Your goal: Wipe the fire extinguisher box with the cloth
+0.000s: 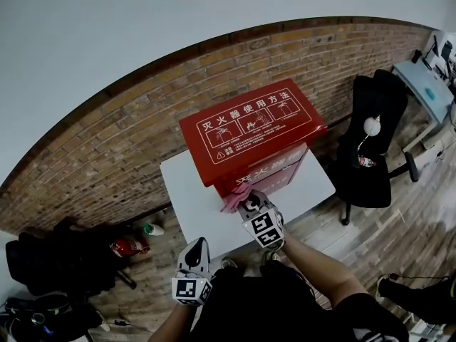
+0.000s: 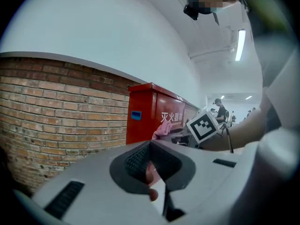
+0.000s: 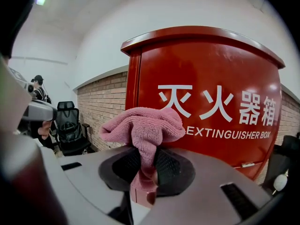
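The red fire extinguisher box (image 1: pixel 249 130) stands on a white table (image 1: pixel 196 205) against the brick wall. My right gripper (image 1: pixel 247 200) is at the box's front face, low on its left side, shut on a pink cloth (image 1: pixel 236 195). In the right gripper view the cloth (image 3: pixel 143 128) bunches out above the jaws, just in front of the red panel (image 3: pixel 215 107) with white lettering. My left gripper (image 1: pixel 194 251) hangs lower, off the table's near edge and apart from the box. Its jaws (image 2: pixel 151 170) look shut with nothing held. From there the box (image 2: pixel 152 111) and cloth (image 2: pixel 162 130) show ahead.
A black office chair (image 1: pixel 374 148) stands right of the table. On the floor at the left lie a small red extinguisher (image 1: pixel 128 246) and black bags (image 1: pixel 50 266). The brick wall (image 1: pixel 107 155) runs behind the box. A desk (image 1: pixel 427 87) is at the far right.
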A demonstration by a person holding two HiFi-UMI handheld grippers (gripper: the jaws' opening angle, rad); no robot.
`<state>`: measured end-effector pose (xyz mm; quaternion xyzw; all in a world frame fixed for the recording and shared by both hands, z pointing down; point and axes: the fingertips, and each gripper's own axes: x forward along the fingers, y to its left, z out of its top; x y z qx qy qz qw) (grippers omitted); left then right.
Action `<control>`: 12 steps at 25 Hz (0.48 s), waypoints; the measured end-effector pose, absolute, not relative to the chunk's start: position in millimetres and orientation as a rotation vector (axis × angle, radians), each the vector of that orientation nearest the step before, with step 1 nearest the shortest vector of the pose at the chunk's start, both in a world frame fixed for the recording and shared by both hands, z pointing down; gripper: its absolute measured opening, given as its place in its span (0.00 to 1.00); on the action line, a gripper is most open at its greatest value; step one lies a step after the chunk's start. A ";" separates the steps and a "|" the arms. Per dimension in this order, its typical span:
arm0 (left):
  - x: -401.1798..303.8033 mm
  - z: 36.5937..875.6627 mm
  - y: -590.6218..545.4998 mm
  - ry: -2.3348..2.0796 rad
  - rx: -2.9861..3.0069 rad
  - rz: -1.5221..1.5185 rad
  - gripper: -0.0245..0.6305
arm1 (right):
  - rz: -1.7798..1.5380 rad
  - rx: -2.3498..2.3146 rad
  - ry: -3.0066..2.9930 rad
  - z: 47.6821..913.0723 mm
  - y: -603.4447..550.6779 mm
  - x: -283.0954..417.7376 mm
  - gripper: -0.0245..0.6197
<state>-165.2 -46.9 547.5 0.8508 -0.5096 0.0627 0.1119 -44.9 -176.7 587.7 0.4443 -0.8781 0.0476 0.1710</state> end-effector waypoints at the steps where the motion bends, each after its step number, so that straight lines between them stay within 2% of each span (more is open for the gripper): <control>1: -163.0 547.9 -45.0 -1.513 2.479 0.182 0.06 | 0.132 1.247 -2.502 587.6 -177.0 -44.5 0.16; 12: -143.7 554.9 -29.8 -1.637 2.394 0.148 0.06 | 0.129 1.170 -2.548 588.4 -179.3 -29.2 0.16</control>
